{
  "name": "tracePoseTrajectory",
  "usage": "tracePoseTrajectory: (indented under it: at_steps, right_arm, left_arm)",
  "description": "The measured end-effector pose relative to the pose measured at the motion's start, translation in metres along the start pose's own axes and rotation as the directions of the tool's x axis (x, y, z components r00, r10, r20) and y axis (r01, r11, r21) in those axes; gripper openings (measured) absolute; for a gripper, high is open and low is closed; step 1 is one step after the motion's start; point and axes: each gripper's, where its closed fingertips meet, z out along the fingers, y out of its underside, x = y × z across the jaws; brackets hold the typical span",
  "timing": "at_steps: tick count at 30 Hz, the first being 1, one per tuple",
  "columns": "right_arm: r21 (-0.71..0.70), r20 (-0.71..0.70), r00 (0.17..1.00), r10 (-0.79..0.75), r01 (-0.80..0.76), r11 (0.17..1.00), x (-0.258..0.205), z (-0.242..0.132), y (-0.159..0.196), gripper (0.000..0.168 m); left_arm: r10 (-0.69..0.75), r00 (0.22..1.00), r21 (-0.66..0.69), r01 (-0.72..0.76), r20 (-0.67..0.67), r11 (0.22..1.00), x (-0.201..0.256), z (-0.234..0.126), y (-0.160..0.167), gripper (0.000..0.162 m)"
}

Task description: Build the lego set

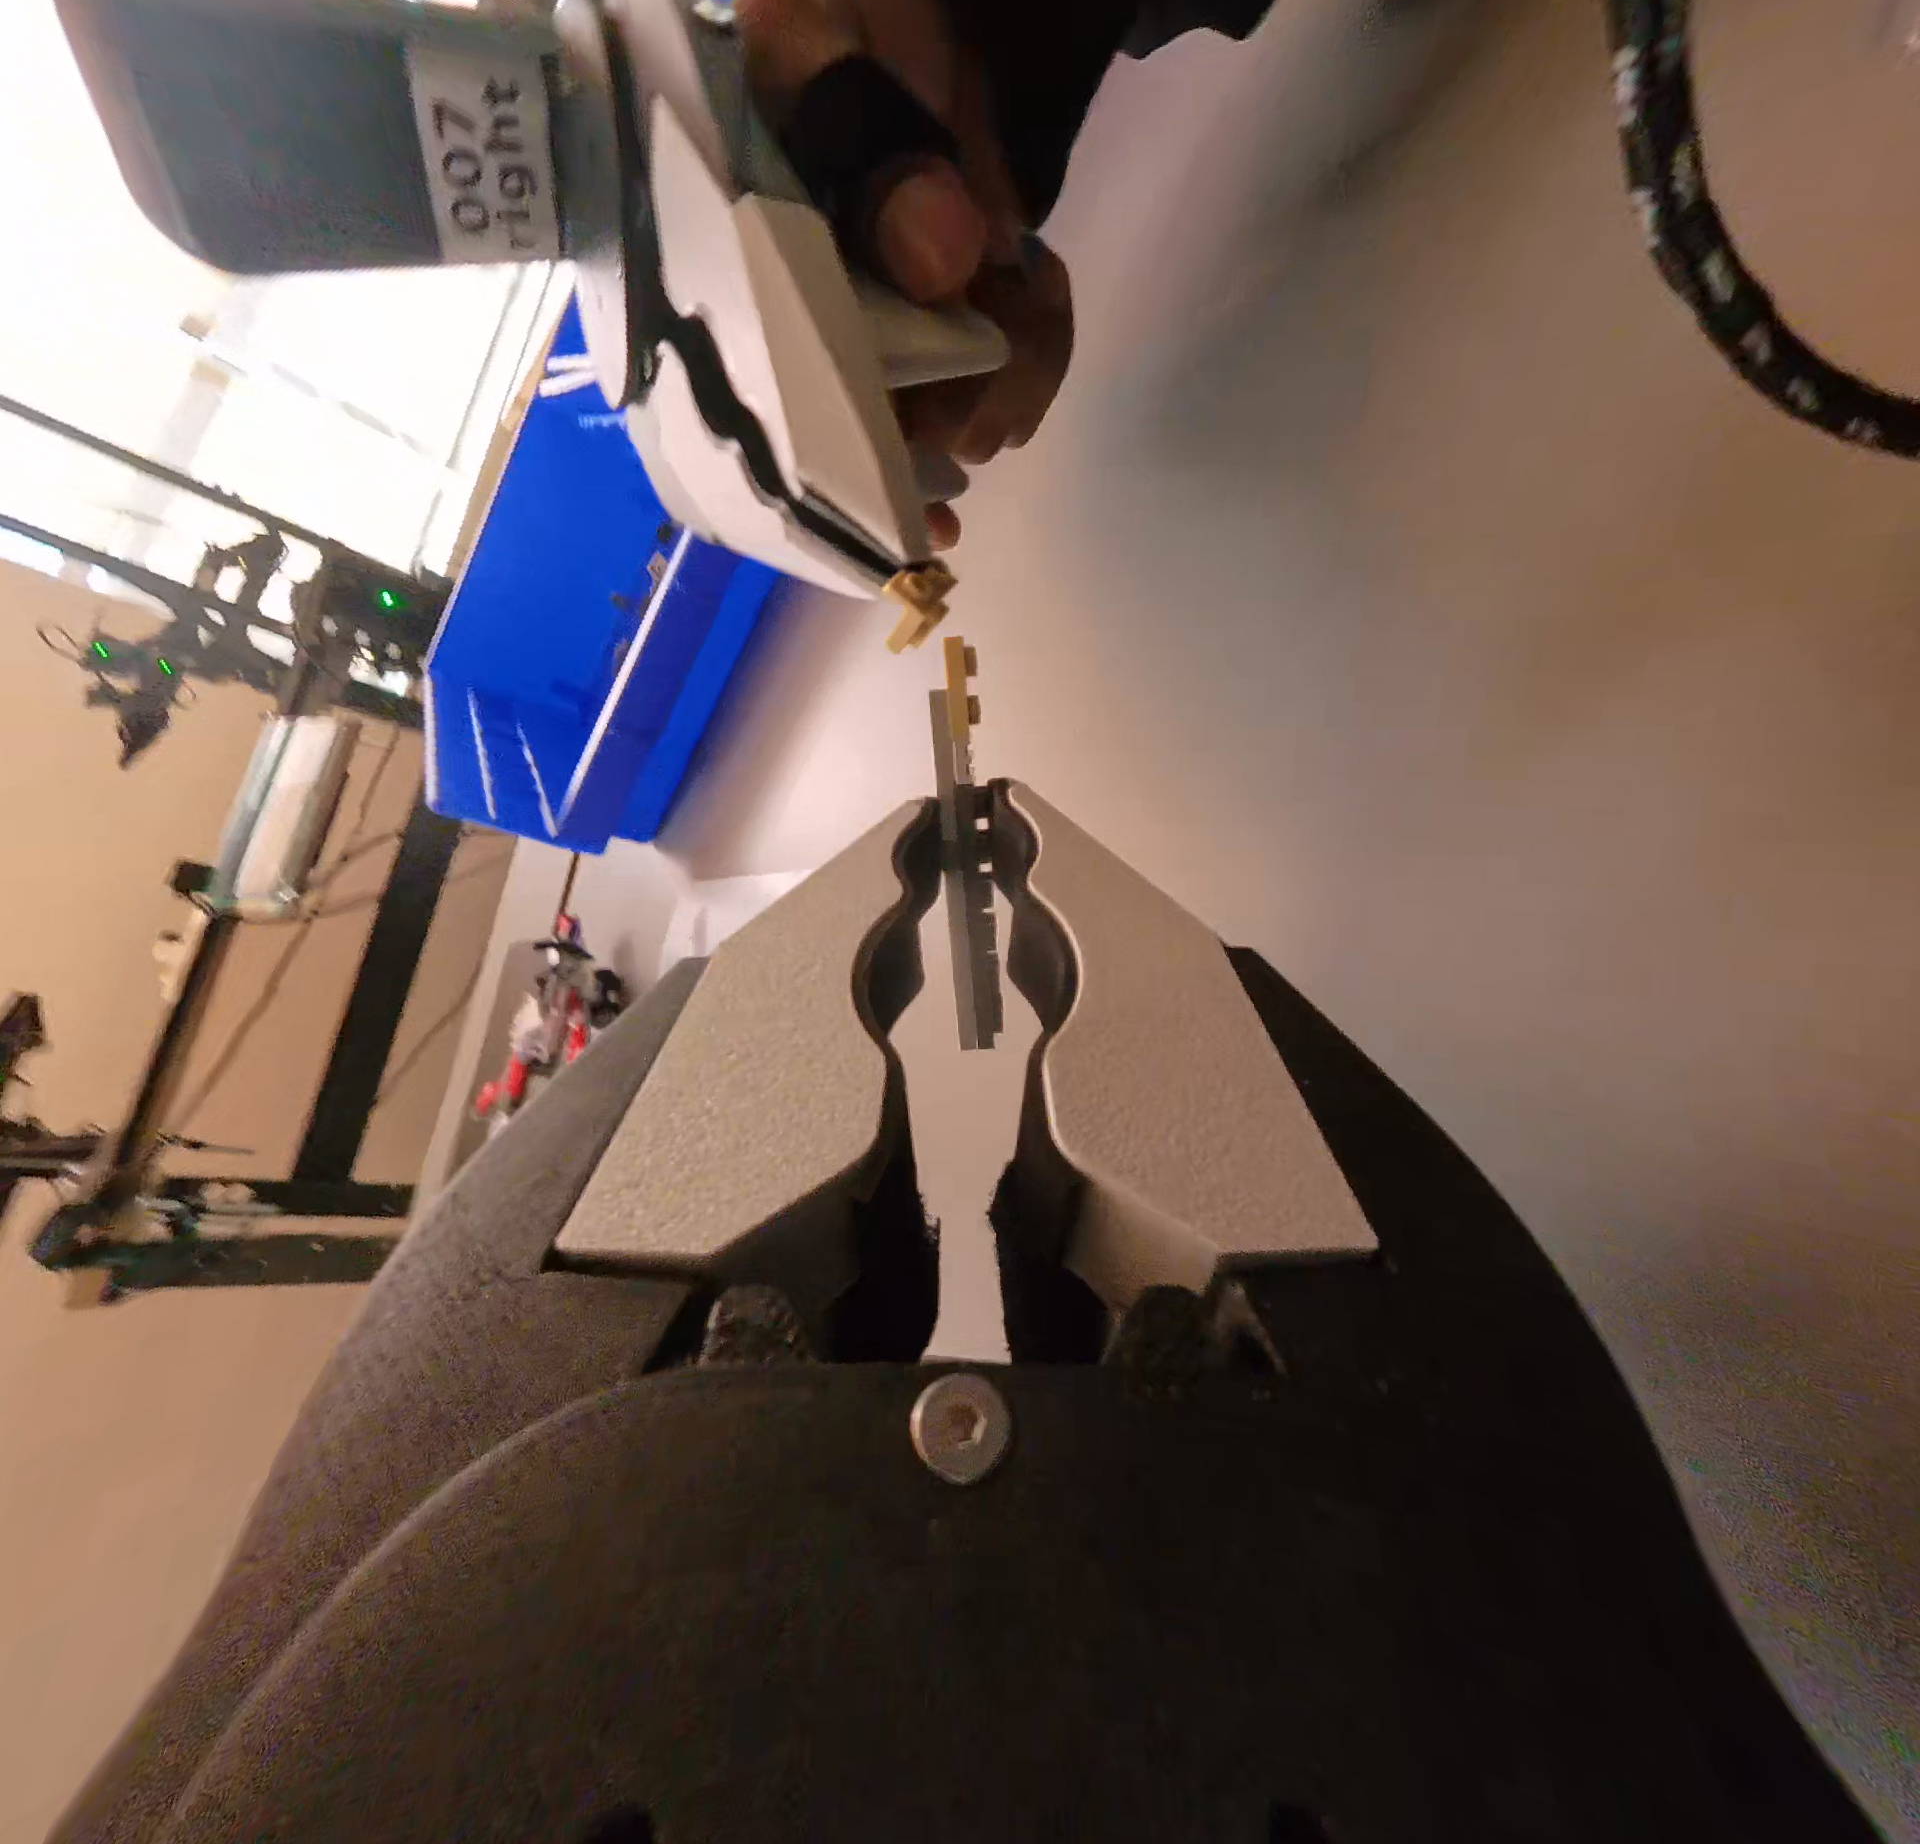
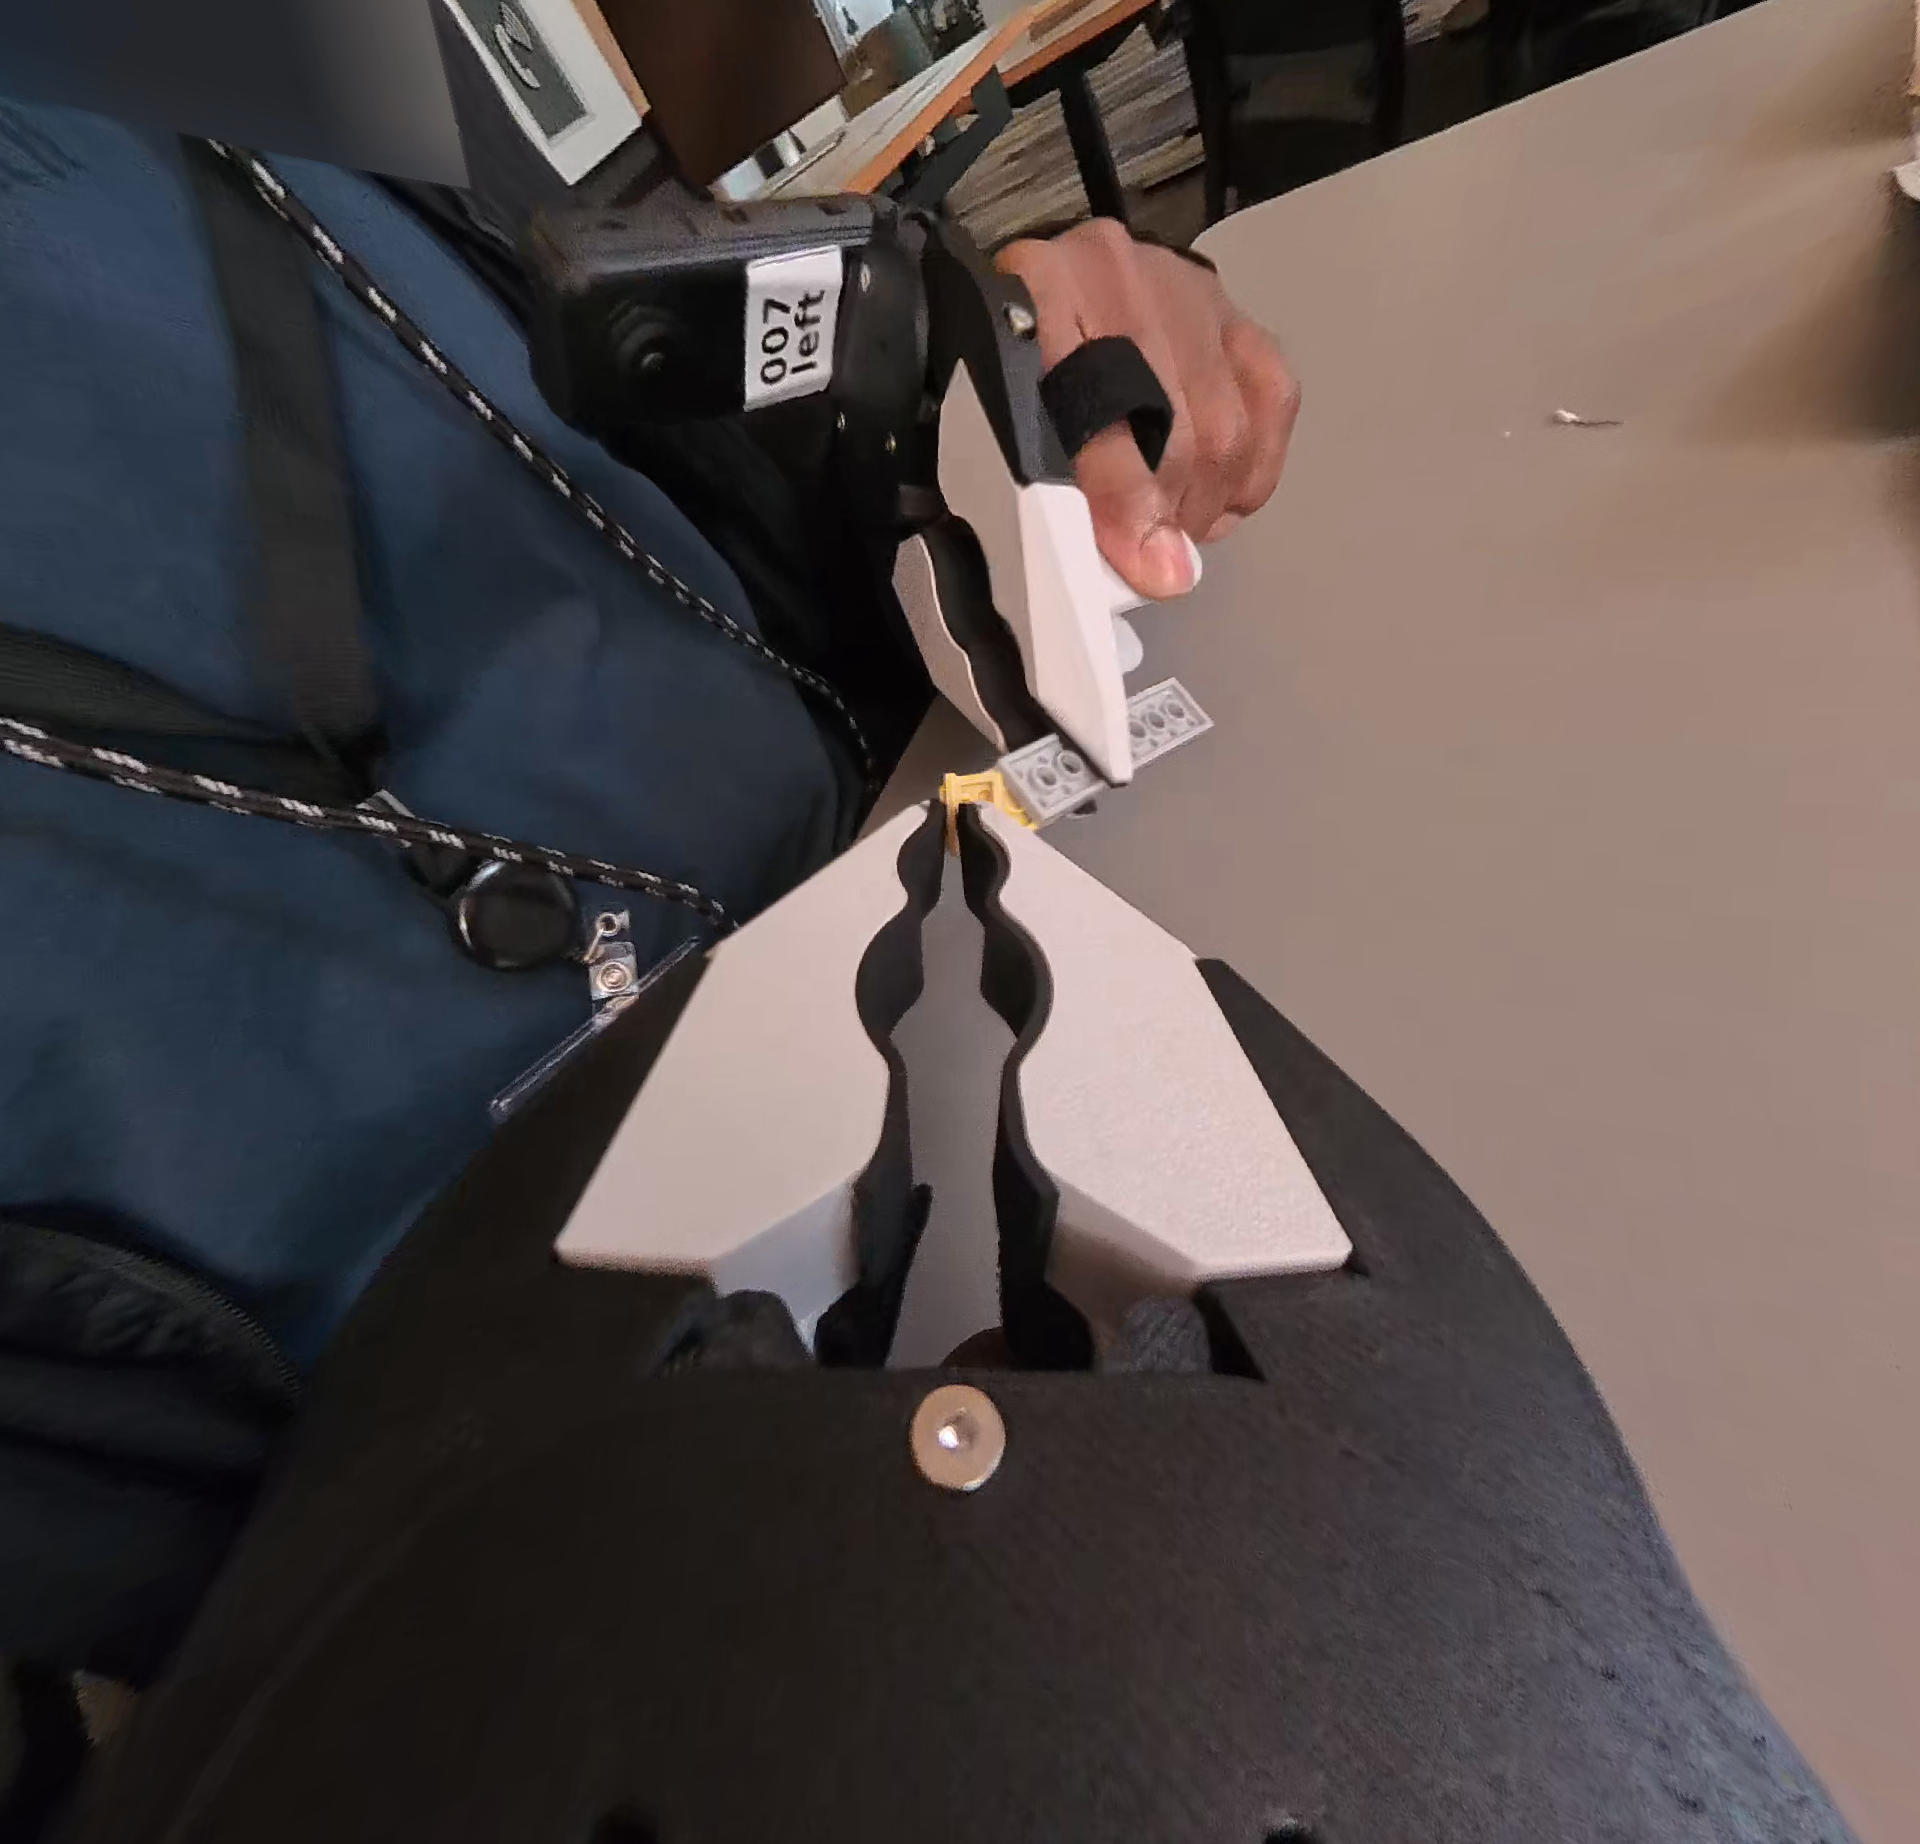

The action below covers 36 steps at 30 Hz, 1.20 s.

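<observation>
My left gripper is shut on a long grey lego plate, held edge-on in the air, with a small tan plate stuck on its far end. My right gripper is shut on a small tan lego piece. In the left wrist view that piece hangs at the right gripper's tips, a short gap from the tan end of the grey plate. In the right wrist view the grey plate shows studs-down in the left gripper, almost touching the tan piece.
A blue plastic bin stands on the pale table beyond the grippers. A built lego figure lies farther left. A person in a blue top with a lanyard sits close behind. The table stretches right. The gap from one gripper's tips to the other's is roughly 4 cm. Between my left fingertips and the built lego figure there is roughly 30 cm.
</observation>
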Motion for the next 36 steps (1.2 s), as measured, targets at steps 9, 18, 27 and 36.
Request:
tracePoseTrajectory:
  at_steps: [9,18,27,36]
  right_arm:
    - [-0.094,0.067,0.997,-0.026,0.032,0.995,-0.012,-0.002,0.004,0.002]
    - [-0.177,0.092,0.994,-0.067,0.082,0.981,-0.012,-0.006,-0.001,0.002]
    - [-0.272,0.120,0.987,-0.103,0.132,0.953,-0.014,-0.008,0.001,0.003]
    - [-0.319,0.146,0.979,-0.141,0.182,0.930,-0.024,-0.007,0.000,0.002]
  left_arm:
    - [0.402,0.915,0.044,-0.402,0.028,0.914,-0.011,0.005,-0.005,0.009]
    - [0.556,0.822,0.132,-0.569,0.125,0.812,-0.020,0.012,-0.016,0.008]
    - [0.601,0.784,0.179,-0.620,0.153,0.764,-0.020,0.010,-0.024,0.008]
    - [0.596,0.783,0.204,-0.621,0.174,0.756,-0.020,0.006,-0.031,0.008]
